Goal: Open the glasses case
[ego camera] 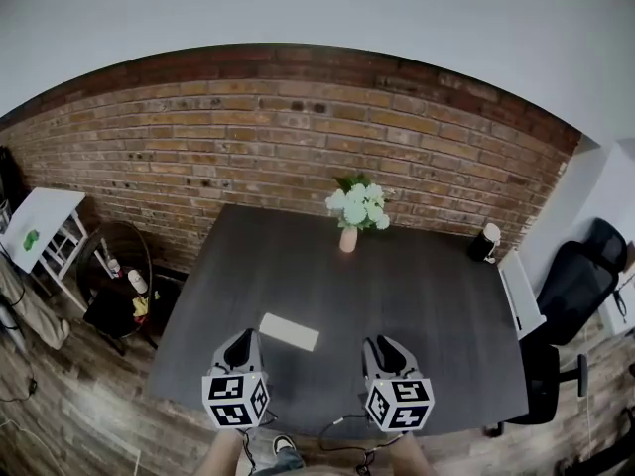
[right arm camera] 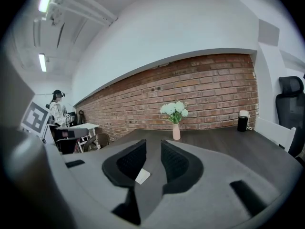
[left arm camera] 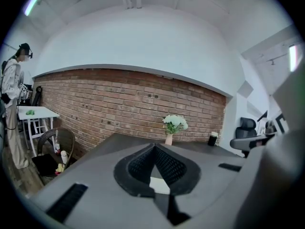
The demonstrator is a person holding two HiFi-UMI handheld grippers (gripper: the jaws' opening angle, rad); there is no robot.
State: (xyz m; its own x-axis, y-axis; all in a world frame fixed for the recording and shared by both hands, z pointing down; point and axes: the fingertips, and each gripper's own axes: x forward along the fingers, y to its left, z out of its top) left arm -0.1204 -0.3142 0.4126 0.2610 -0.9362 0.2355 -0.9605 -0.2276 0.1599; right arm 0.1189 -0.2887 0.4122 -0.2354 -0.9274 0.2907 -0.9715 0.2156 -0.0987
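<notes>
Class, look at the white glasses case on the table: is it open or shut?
Shut: the glasses case lies flat as one closed slab, no lid raised.

The glasses case [ego camera: 290, 331] is seen in the head view only as a flat pale rectangle on the dark surface [ego camera: 427, 305], too small for any seam, hinge or clasp to be made out. In the gripper views it is mostly covered by the left gripper's fingers [left arm camera: 139, 167] and the right gripper's fingers [right arm camera: 174, 164], with only a pale patch showing between each pair. The person's forearms [ego camera: 223, 454] are cut off by the head view's lower edge.
</notes>
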